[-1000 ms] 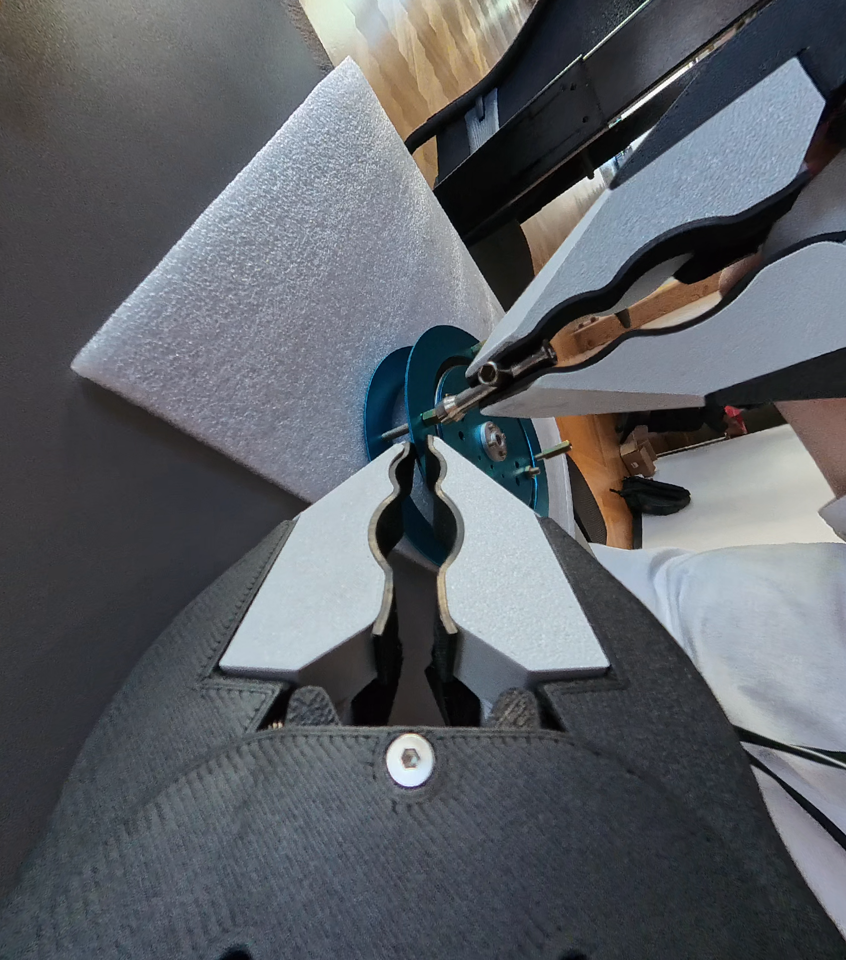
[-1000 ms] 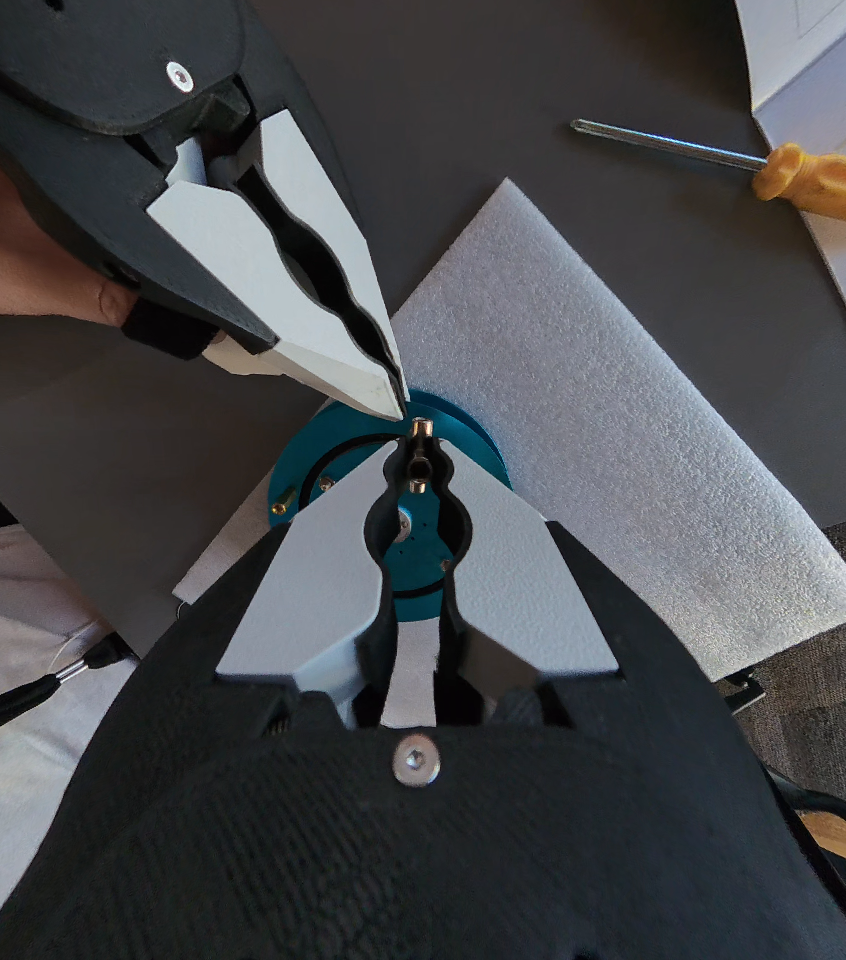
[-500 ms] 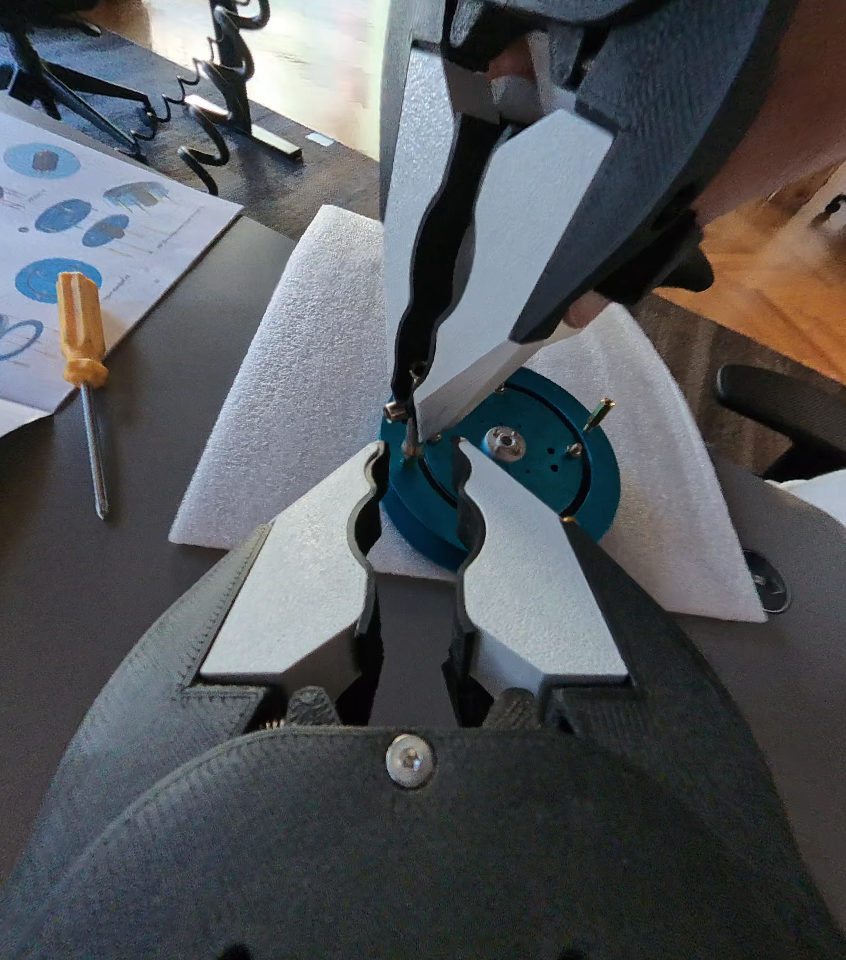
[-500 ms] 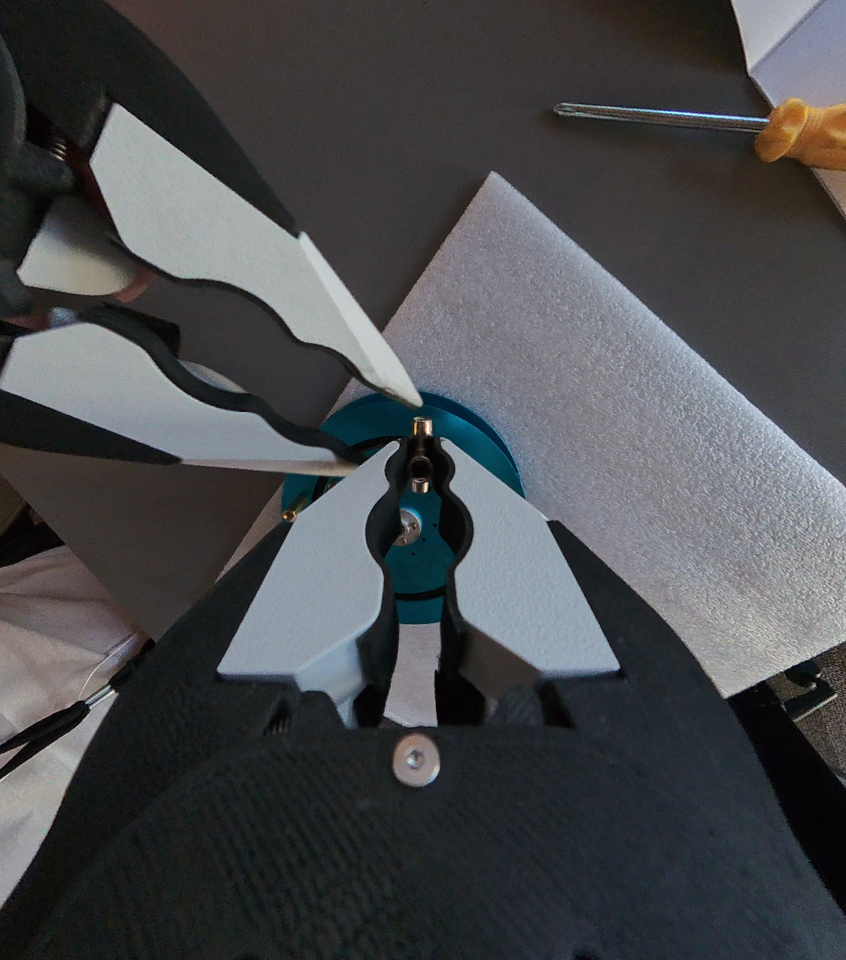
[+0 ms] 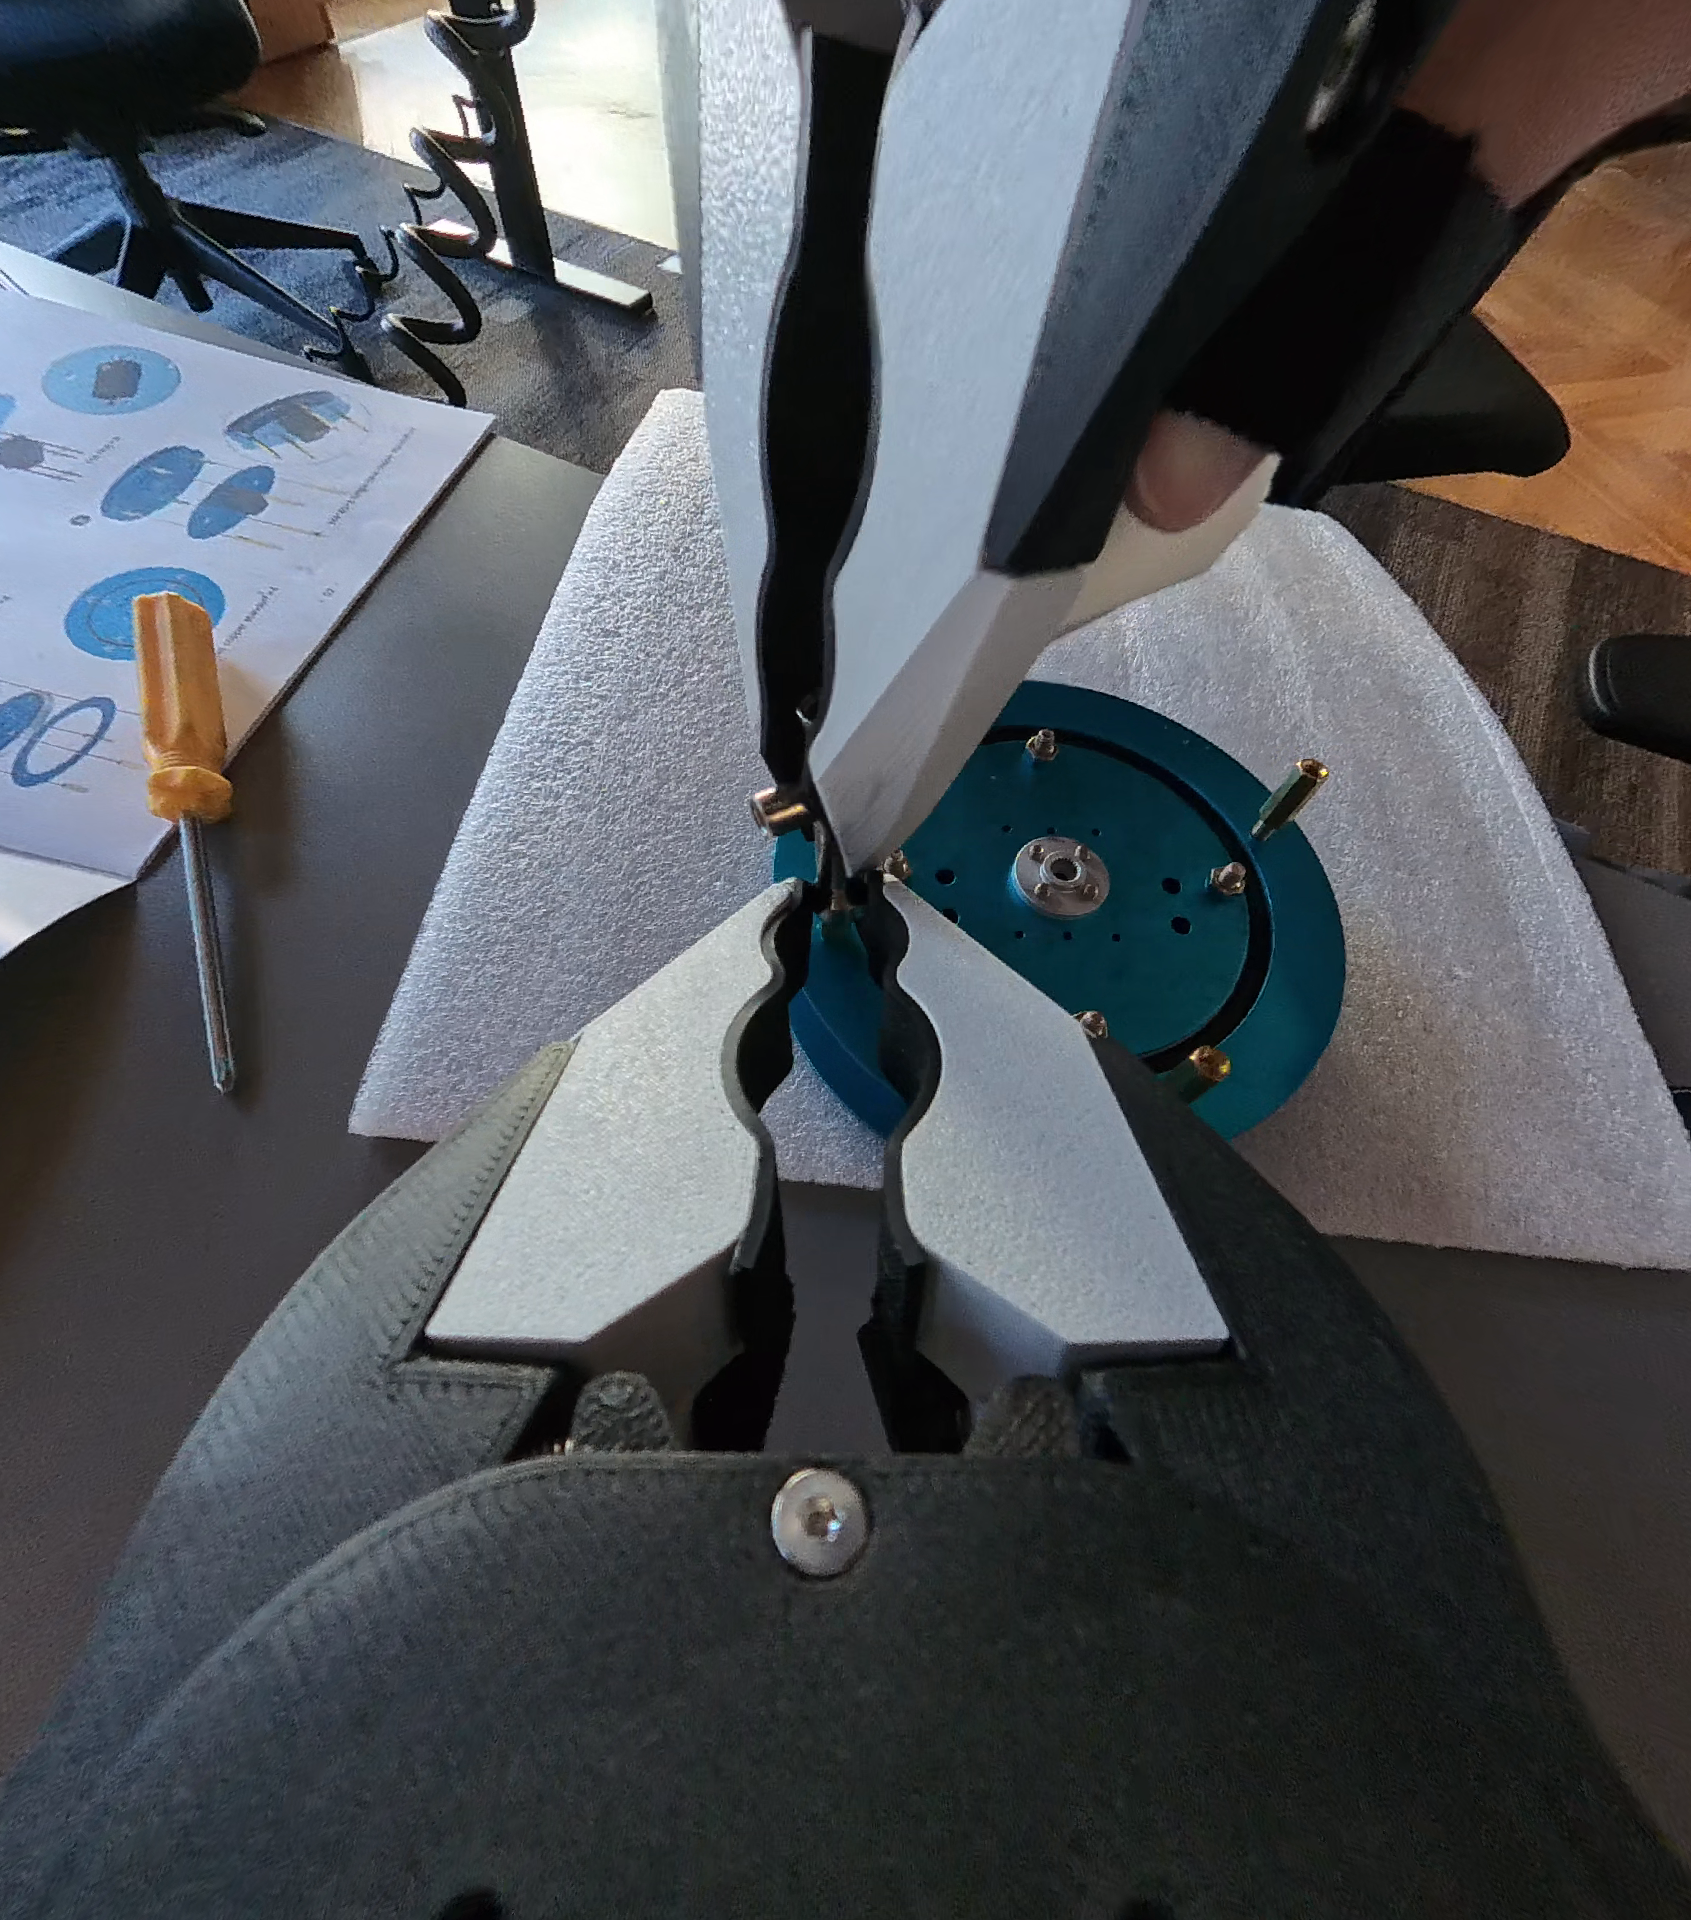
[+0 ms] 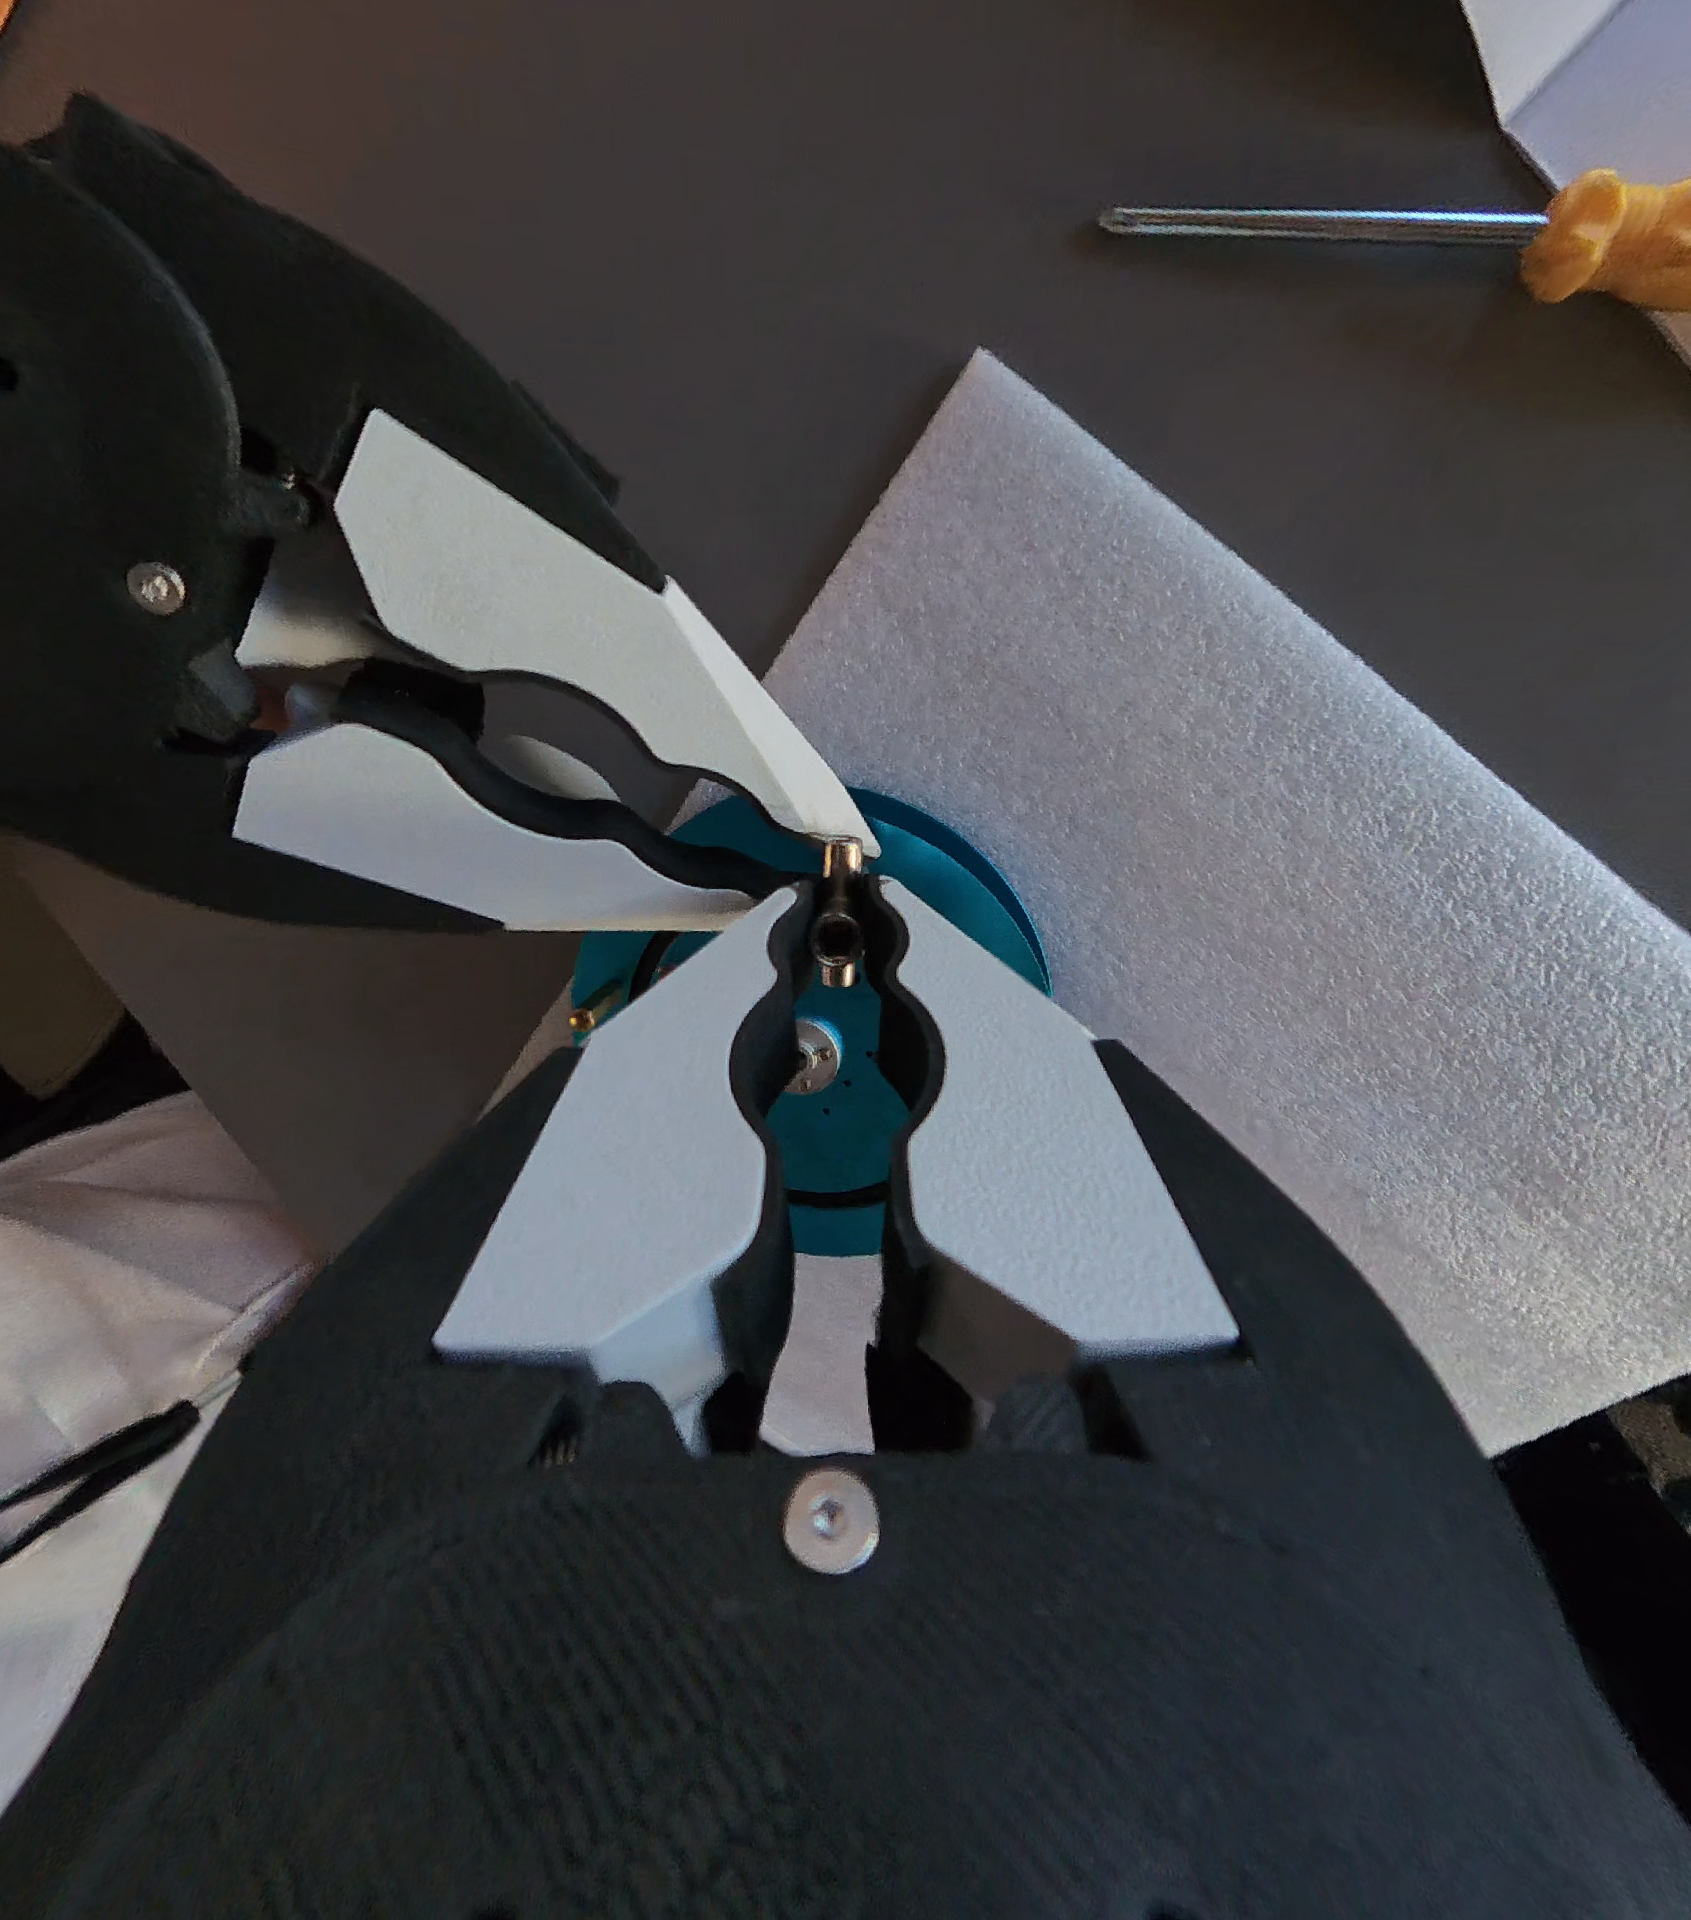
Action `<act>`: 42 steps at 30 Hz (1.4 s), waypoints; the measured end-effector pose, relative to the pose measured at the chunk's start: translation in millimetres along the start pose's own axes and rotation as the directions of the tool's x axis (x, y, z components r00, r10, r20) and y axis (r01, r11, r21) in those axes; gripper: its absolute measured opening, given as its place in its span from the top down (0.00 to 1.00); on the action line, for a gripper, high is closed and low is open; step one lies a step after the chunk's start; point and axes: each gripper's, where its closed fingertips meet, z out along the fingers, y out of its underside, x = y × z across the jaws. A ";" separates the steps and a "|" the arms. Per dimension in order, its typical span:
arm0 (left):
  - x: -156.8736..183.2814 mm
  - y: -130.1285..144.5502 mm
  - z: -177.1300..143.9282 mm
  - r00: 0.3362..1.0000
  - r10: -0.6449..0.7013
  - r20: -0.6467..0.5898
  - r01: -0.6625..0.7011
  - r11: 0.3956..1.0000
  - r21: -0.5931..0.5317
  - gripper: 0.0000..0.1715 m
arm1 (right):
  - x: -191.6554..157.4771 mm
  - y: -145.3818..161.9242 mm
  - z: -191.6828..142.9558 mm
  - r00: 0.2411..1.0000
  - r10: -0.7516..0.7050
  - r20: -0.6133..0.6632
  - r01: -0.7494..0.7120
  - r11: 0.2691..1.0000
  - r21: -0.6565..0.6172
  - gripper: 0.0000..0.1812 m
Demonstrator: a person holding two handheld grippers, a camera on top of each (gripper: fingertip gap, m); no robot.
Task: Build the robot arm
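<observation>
A blue metal disc [image 5: 1132, 935] with small brass studs lies flat on a white foam sheet [image 5: 1443, 935]. My left gripper [image 5: 841, 899] is at the disc's near rim, its jaws closed to a narrow gap on a small greenish standoff [image 5: 836, 932]. My right gripper [image 5: 810, 821] comes down from above, shut on a small silver and black metal part [image 5: 779, 810] right over that standoff. In the right wrist view my right gripper [image 6: 839, 894] pinches the metal part [image 6: 836, 930] over the disc [image 6: 955, 883]. The left gripper [image 6: 820, 873] reaches in from the left and meets it.
A yellow-handled screwdriver [image 5: 181, 675] lies on the dark table beside a printed sheet [image 5: 41, 520]; both show in the right wrist view [image 6: 1651, 249]. A brass standoff [image 5: 1288, 795] leans at the disc's far rim. Office chairs [image 5: 93, 62] stand beyond the table. A person's white garment [image 6: 41, 1299] is near. My left and right fingertips are right by each other.
My left gripper let go of the disc's edge, opened, swung round to look down on the disc, then narrowed at its rim. My right gripper kept hold of the metal part.
</observation>
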 end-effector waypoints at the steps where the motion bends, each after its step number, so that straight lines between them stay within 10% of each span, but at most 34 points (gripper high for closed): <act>1: 0.0 0.3 -0.1 1.000 0.003 -0.001 -0.003 1.000 0.001 0.95 | -0.7 0.0 -0.5 1.000 -0.025 0.014 0.025 1.000 0.000 0.96; 6: 0.5 0.9 -0.9 1.000 0.006 -0.007 -0.006 1.000 0.004 0.95 | -7.8 -3.0 -15.6 0.984 -0.125 0.130 0.122 0.992 0.030 0.82; 9: 0.7 0.9 -1.0 1.000 -0.001 -0.016 0.001 1.000 0.007 0.95 | -12.9 0.3 -29.2 0.883 -0.448 0.139 0.446 0.894 0.046 0.85; 14: 0.9 1.2 -1.4 1.000 0.001 -0.021 -0.001 1.000 0.009 0.95 | 6.6 -8.6 -34.8 0.282 -0.925 -0.253 0.943 0.316 -0.103 0.78; 20: 1.0 1.3 -1.6 1.000 0.010 -0.024 -0.010 1.000 0.011 0.95 | 5.1 -13.3 -21.4 -0.187 -0.946 -0.265 0.935 -0.089 -0.344 0.78; 24: 1.0 1.3 -1.5 1.000 0.009 -0.030 -0.008 1.000 0.011 0.95 | -1.6 -9.8 -13.4 -0.361 -0.909 -0.207 0.873 -0.252 -0.417 0.84; 42: 1.2 1.7 -2.3 0.995 -0.064 -0.080 0.065 0.998 0.008 0.95 | 0.5 -4.7 -13.2 -0.449 -0.884 -0.128 0.777 -0.316 -0.545 0.89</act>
